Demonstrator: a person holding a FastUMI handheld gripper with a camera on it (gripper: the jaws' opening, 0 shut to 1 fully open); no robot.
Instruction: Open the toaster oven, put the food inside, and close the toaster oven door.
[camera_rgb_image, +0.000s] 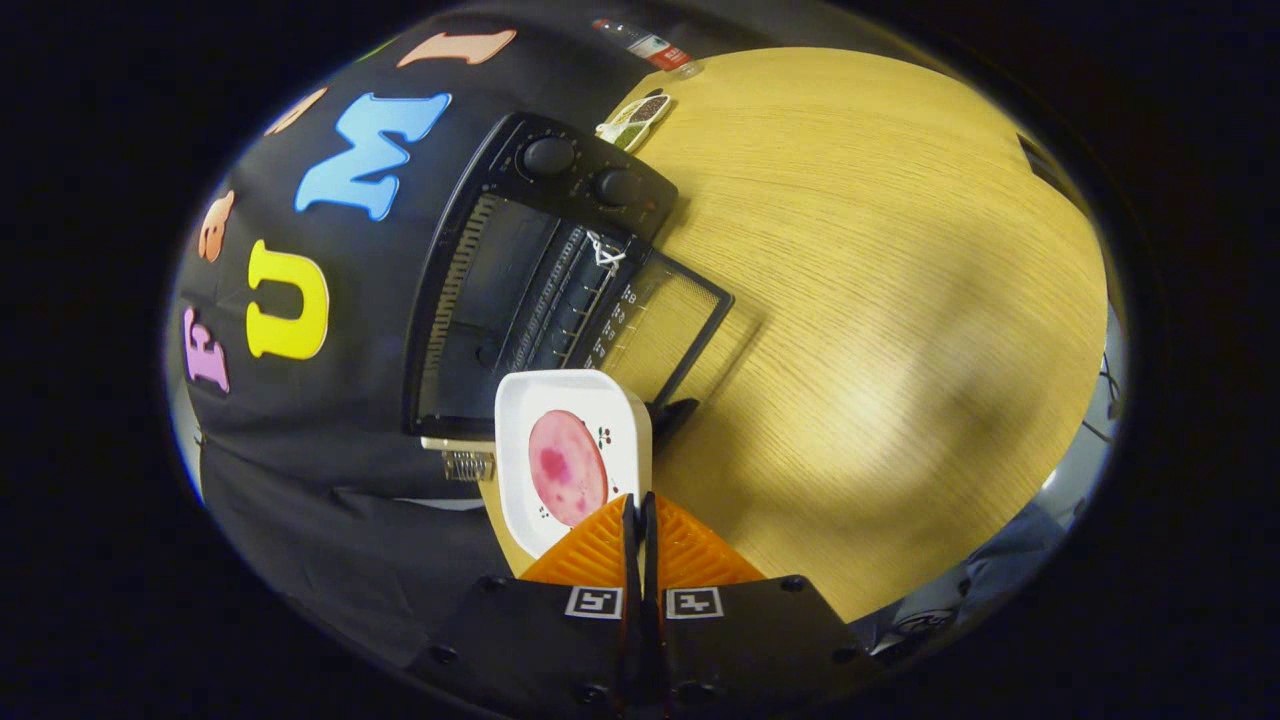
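Observation:
The black toaster oven (470, 300) stands on the wooden table (880, 300) with its glass door (665, 320) swung open and lying flat, the wire rack visible inside. Two knobs (548, 157) sit on its control panel. A white square plate (640, 420) carries a round pink slice of food (567, 467). My gripper (638, 512) is shut on the plate's near rim, its orange fingers (590, 550) pressed together. I hold the plate tilted just ahead of the fingers, in front of the oven's opening beside the door's edge.
A small printed packet (635, 118) lies on the table beyond the oven, and a plastic bottle (648, 46) lies farther back. A white string (605, 250) is tied at the door's hinge side. Bare table spreads beside the open door.

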